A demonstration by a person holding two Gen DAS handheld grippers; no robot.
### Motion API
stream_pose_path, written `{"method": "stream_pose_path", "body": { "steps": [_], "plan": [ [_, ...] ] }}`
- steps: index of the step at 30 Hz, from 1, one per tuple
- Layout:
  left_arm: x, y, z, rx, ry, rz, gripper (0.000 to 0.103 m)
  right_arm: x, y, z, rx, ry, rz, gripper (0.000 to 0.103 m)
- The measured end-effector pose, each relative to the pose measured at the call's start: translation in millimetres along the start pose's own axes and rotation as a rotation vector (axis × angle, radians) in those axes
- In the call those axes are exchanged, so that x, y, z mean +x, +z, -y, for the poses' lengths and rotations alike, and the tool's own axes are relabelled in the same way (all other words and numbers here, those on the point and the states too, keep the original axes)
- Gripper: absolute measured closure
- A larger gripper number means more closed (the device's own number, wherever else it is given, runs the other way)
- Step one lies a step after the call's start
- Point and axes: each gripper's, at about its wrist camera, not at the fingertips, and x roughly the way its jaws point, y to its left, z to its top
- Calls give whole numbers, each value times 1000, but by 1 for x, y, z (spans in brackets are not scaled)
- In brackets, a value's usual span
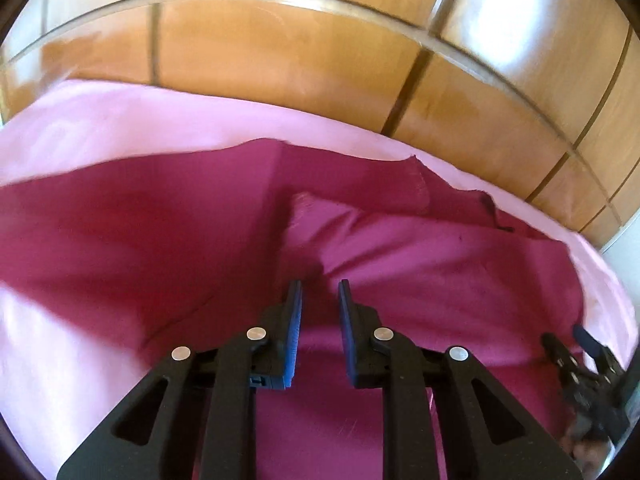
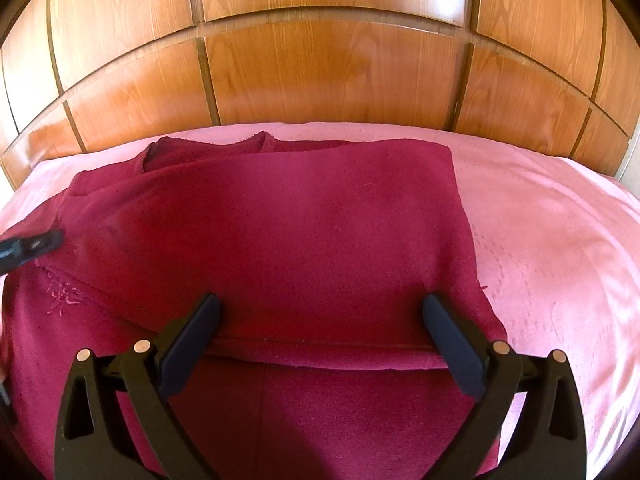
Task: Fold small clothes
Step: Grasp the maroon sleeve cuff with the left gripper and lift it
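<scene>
A dark red garment [image 2: 304, 240] lies spread on the pink bedspread [image 2: 560, 240], its right part folded over with a straight hem near me. My right gripper [image 2: 320, 304] is wide open just above that hem, holding nothing. In the left wrist view the same garment [image 1: 160, 248] lies rumpled with a raised fold in the middle. My left gripper [image 1: 319, 286] hangs over that fold with its jaws a narrow gap apart and nothing between them. The left gripper's tip also shows in the right wrist view [image 2: 44, 240], and the right gripper shows in the left wrist view [image 1: 568, 340].
A glossy wooden headboard [image 2: 328, 68] stands right behind the bed. The pink bedspread [image 1: 100, 124] shows around the garment on the left and right. A pale wall strip [image 1: 624, 240] shows at the far right.
</scene>
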Motion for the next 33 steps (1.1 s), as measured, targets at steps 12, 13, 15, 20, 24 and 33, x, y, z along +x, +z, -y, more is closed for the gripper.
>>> {"method": "stream_pose_path", "body": {
  "steps": [12,13,15,20,24,33],
  "plan": [
    [-106,-58,-143,-385,6,150,42,-1,1,-4,-17,-26,3,2],
    [-113,-60,-161,-435,6,169,42,-1,1,-3,-17,-25,4,2],
    [-128,-65,-202,-550,7,209,42,-1,0,-4,-19,-29,5,2],
    [-157,-59,-289,-744,40,286,43,-4,-2,-7,-38,-58,14,2],
    [-166,-48,-346,-855,75,303,48,-5,-1,-7,-38,-59,13,2],
    [-137,-7,-396,-859,195,241,72,-5,-1,-7,-44,-65,13,2]
  ]
}}
